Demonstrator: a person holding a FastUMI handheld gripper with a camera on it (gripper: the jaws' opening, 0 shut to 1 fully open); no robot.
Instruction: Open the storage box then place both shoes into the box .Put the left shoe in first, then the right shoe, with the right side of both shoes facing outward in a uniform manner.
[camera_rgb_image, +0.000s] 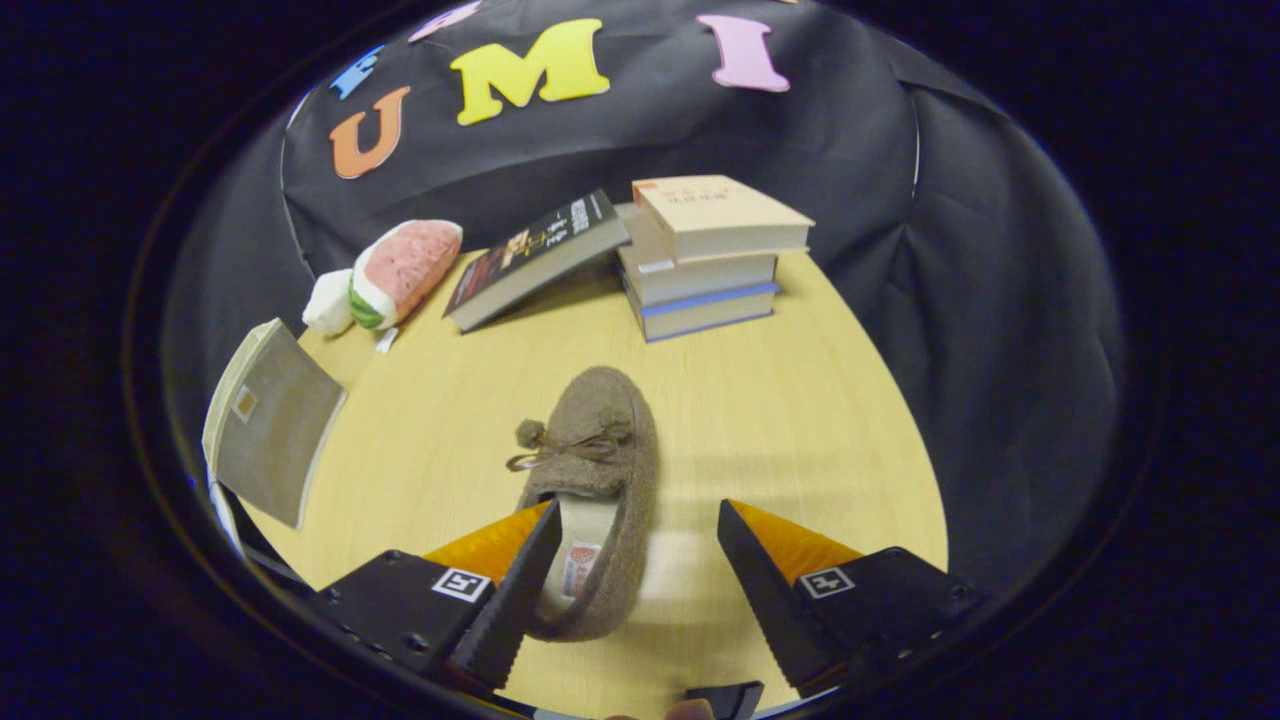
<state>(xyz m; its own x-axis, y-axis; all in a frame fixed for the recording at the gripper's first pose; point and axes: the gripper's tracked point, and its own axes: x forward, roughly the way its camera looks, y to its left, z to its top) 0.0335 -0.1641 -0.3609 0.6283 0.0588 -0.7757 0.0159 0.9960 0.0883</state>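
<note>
Fuzzy brown shoe (598, 480) with pompom bow, heel between the wide-open tool (640, 520) fingers.

Wall: black cloth booth wall (880, 180), draped in soft folds, closing in the back and both sides.
Counter: pale yellow wood-grain counter (800, 420), smooth top, reaching back to the cloth.
Light: comes from above; a faint glare band crosses the counter, and soft shadows fall on it.
Back edge: the cloth hangs right down to the counter's far edge.
</note>
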